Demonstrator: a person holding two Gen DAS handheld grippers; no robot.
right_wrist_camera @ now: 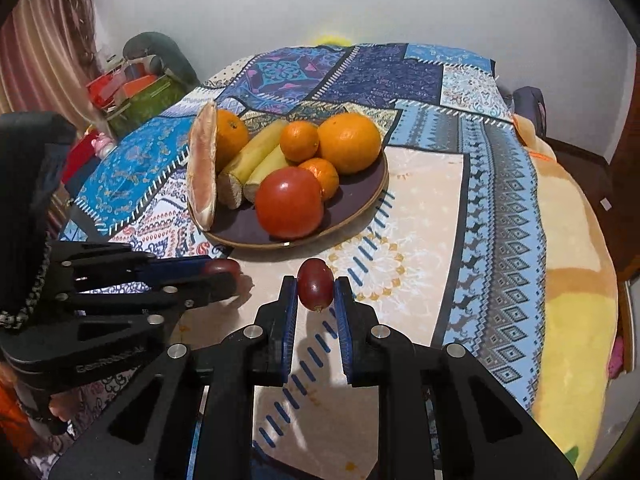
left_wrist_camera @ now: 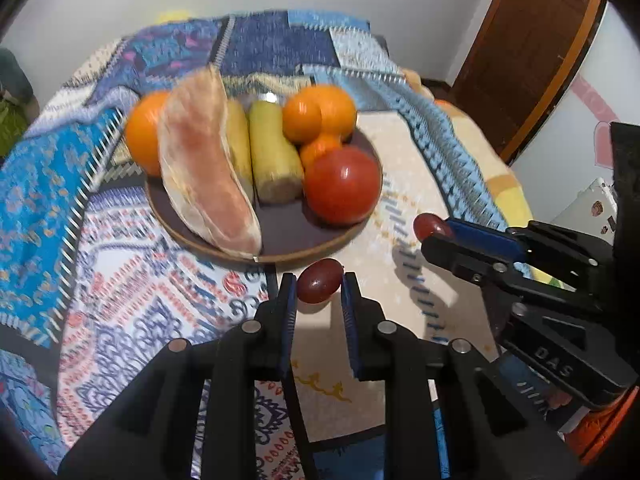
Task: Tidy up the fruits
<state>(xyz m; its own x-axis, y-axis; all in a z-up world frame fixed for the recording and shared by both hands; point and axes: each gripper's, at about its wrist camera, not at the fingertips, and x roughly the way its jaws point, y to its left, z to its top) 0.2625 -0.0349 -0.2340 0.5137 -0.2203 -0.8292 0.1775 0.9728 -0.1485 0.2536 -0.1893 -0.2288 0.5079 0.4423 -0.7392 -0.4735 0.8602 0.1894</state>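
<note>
A dark round plate (left_wrist_camera: 288, 236) (right_wrist_camera: 360, 196) on the patterned bedspread holds a grapefruit slice (left_wrist_camera: 204, 168) (right_wrist_camera: 202, 168), two banana pieces (left_wrist_camera: 272, 152) (right_wrist_camera: 256, 156), several oranges (left_wrist_camera: 320, 112) (right_wrist_camera: 348, 142) and a red tomato (left_wrist_camera: 342, 184) (right_wrist_camera: 289, 202). My left gripper (left_wrist_camera: 319, 286) (right_wrist_camera: 226, 270) is shut on a red grape (left_wrist_camera: 319, 286) (right_wrist_camera: 220, 267) just in front of the plate. My right gripper (right_wrist_camera: 316, 286) (left_wrist_camera: 430, 227) is shut on another red grape (right_wrist_camera: 315, 285) (left_wrist_camera: 428, 226), held near the plate's front right edge.
The patchwork bedspread (right_wrist_camera: 460, 208) covers the bed. A yellow blanket (right_wrist_camera: 572, 272) lies along its right side. A wooden door (left_wrist_camera: 528, 48) stands at the far right. Bags and boxes (right_wrist_camera: 128, 88) sit beside the bed at the left.
</note>
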